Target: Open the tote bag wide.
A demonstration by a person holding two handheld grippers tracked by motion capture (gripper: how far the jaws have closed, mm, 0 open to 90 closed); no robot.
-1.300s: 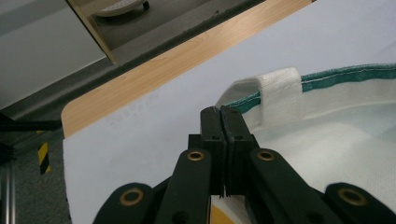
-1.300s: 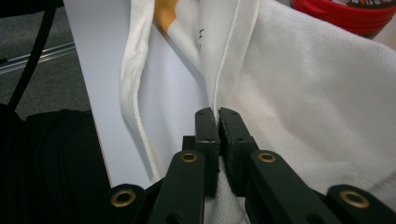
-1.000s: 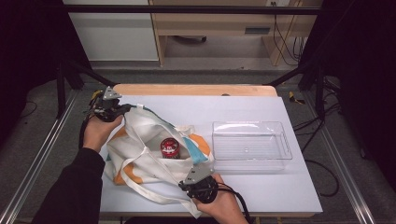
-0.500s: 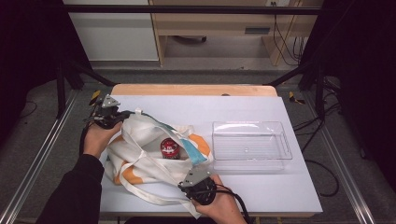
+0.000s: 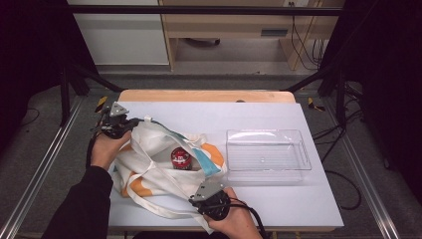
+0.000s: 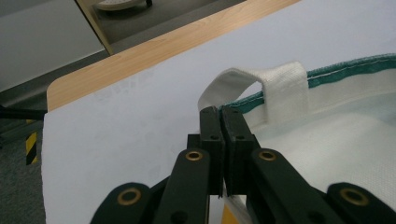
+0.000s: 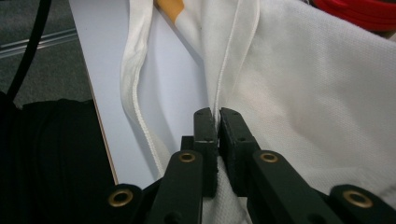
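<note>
Tote bag (image 5: 164,164) is lying on the white table (image 5: 278,209) beside the clear tray (image 5: 266,154), its mouth being held apart by the left gripper (image 5: 130,124) and right gripper (image 5: 199,196), both pinching its cloth edge, while the red can (image 5: 180,158) is sitting inside, not yet taken out.

Ahead of my right claw (image 5: 203,191), the slumped tote bag (image 5: 149,169) and its red can (image 5: 180,158) block the way, while bare white table (image 5: 298,204) lies open to its right, short of the clear tray (image 5: 266,154).
</note>
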